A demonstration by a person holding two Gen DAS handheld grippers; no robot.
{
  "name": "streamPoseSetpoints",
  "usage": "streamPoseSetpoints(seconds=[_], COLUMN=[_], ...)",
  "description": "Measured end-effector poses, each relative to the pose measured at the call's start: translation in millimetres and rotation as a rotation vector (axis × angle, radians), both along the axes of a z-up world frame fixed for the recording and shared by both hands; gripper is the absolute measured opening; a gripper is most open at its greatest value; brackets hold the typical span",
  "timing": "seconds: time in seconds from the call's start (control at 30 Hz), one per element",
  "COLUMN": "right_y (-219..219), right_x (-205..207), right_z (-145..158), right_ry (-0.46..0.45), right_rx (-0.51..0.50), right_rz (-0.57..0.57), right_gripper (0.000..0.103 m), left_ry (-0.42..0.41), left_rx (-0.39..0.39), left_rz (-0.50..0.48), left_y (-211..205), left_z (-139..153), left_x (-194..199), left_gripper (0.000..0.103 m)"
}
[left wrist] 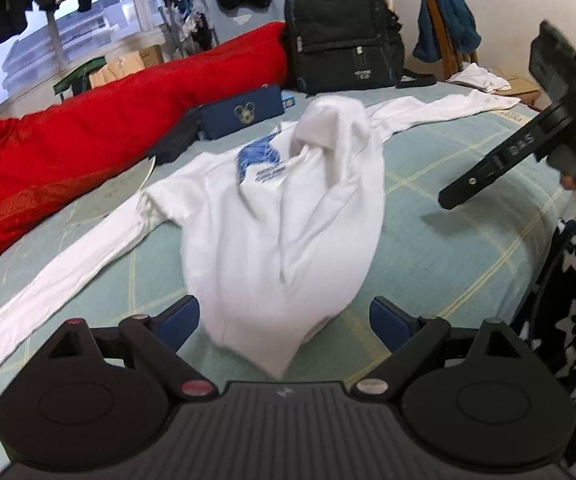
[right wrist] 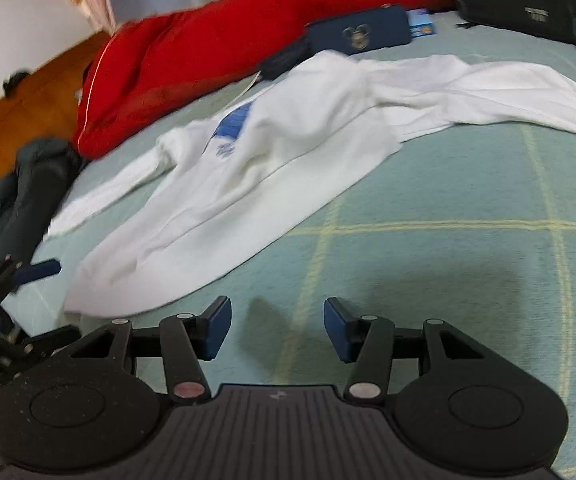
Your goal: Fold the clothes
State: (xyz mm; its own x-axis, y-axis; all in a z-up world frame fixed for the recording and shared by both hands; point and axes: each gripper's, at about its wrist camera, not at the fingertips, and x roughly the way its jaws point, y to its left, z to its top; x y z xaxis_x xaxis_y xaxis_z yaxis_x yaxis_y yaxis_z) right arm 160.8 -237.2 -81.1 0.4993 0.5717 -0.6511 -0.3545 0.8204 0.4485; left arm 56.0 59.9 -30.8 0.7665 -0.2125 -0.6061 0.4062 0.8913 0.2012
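1. A white long-sleeved shirt [left wrist: 280, 216] with a blue print is lying rumpled on a pale green checked bedspread [left wrist: 448, 240], one side flopping over its middle, sleeves trailing outward.
2. Beyond the shirt, a red quilt [left wrist: 88, 120], a navy pouch [left wrist: 244, 114] and a black backpack [left wrist: 340, 28] are sitting.
3. The left gripper [left wrist: 284, 320] is hovering released at the shirt's near hem, fingers straddling the cloth without pinching it.
4. The right gripper [right wrist: 278, 328] is hanging released and empty over bare bedspread beside the shirt.
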Motion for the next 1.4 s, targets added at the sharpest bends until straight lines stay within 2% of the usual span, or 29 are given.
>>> streamPoseSetpoints(seconds=[0.1, 0.23, 0.33, 0.4, 0.47, 0.63, 0.73, 0.87, 1.0, 1.07, 1.13, 1.23, 1.27, 1.33, 1.37, 1.4], right_y=[-9, -10, -11, -11, -8, 2, 3, 0, -10, -10, -4, 2, 3, 5, 5, 6], right_x=[11, 36, 59, 81, 101, 141, 152, 143, 111, 97, 92, 103, 109, 122, 125, 129], right_z=[-3, -1, 6, 9, 11, 7, 0, -3, 7, 11, 14, 10, 7, 1, -2, -5], right_ry=[-0.042, -0.112, -0.181, -0.214, -0.242, -0.272, -0.246, -0.198, -0.193, -0.205, -0.226, -0.219, -0.214, -0.200, -0.180, -0.160], right_rx=[0.005, -0.047, -0.097, -0.120, -0.136, -0.103, -0.030, 0.030, 0.107, 0.111, 0.062, 0.033, 0.032, 0.010, -0.002, -0.015], right_rz=[-0.020, -0.017, 0.007, 0.024, 0.039, 0.131, 0.199, 0.253, 0.308, 0.346, 0.351, 0.318, 0.302, 0.261, 0.244, 0.228], right_gripper=[0.057, 0.057, 0.062, 0.072, 0.077, 0.080, 0.084, 0.084, 0.083, 0.083, 0.082, 0.076, 0.070, 0.051, 0.027, 0.012], left_ry=[-0.002, 0.009, 0.021, 0.027, 0.033, 0.062, 0.072, 0.076, 0.080, 0.079, 0.079, 0.075, 0.074, 0.072, 0.071, 0.069], left_rx=[-0.005, -0.021, -0.034, -0.031, -0.027, -0.022, -0.024, -0.031, -0.035, -0.041, -0.049, -0.055, -0.056, -0.057, -0.055, -0.053], left_rz=[-0.004, 0.003, 0.013, 0.024, 0.034, 0.058, 0.066, 0.067, 0.064, 0.066, 0.070, 0.075, 0.075, 0.080, 0.084, 0.087], left_y=[-8, -16, -20, -22, -23, -25, -25, -24, -22, -21, -21, -21, -21, -20, -19, -18], left_z=[3, 1, 0, -1, -2, -7, -9, -10, -11, -11, -11, -10, -9, -8, -8, -7], left_x=[5, 12, 19, 24, 28, 38, 41, 40, 40, 40, 40, 38, 37, 34, 33, 32], left_gripper=[0.092, 0.092, 0.092, 0.092, 0.092, 0.092, 0.092, 0.092, 0.092, 0.092, 0.092, 0.092, 0.092, 0.092, 0.092, 0.092])
